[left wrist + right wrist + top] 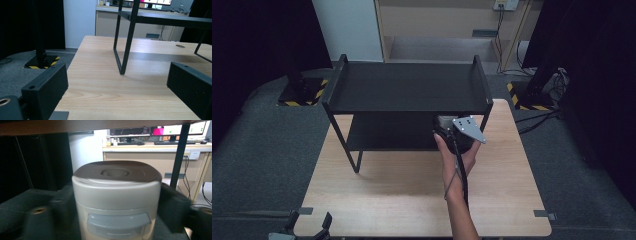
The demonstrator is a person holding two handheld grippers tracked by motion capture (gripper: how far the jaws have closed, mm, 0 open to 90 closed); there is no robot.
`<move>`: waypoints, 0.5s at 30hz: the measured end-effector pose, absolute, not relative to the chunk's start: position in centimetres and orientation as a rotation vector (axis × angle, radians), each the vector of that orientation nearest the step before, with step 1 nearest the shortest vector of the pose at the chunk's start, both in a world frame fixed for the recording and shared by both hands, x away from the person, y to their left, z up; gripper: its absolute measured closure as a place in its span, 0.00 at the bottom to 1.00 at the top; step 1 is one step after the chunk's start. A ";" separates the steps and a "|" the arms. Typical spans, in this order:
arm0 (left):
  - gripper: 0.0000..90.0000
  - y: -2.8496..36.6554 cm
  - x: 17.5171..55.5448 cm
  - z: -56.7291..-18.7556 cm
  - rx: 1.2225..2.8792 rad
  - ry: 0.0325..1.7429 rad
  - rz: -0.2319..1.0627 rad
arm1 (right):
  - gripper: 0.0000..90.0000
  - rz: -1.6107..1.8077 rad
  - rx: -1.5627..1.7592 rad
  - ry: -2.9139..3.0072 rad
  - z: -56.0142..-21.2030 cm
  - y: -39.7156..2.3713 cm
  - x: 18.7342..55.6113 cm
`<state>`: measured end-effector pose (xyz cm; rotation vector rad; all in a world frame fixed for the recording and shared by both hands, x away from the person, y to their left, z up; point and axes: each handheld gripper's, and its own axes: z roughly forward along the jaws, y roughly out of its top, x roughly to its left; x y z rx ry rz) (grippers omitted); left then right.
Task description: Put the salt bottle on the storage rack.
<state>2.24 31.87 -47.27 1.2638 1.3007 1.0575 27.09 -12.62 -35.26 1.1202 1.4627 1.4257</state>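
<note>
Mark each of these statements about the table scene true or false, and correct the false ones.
1. The right gripper has a white lidded container between its jaws. True.
2. The container is on the top shelf of the black rack. False: it is under the top shelf, at the lower shelf.
3. The left gripper holds a cup. False: its jaws are open with nothing between them.
4. The rack stands on a wooden table. True.
5. The left gripper sits at the table's near left corner. True.

dim room, blurred claw jaws (right)
</note>
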 end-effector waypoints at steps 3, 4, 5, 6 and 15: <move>0.03 31.9 2.2 -47.3 1.260 1.302 1.057 | 0.13 1.443 1.109 1.449 -35.6 -12.5 26.8; 0.03 31.9 2.2 -47.3 1.261 1.302 1.057 | 0.12 1.437 1.104 1.439 -35.7 -12.3 26.6; 0.03 31.9 2.1 -47.3 1.262 1.301 1.057 | 0.11 1.433 1.098 1.430 -35.8 -12.1 26.4; 0.03 31.9 2.1 -47.3 1.263 1.301 1.056 | 0.11 1.429 1.096 1.427 -35.8 -12.1 26.3; 0.03 32.0 1.9 -47.2 1.264 1.300 1.055 | 0.08 1.401 1.076 1.403 -36.0 -11.4 24.8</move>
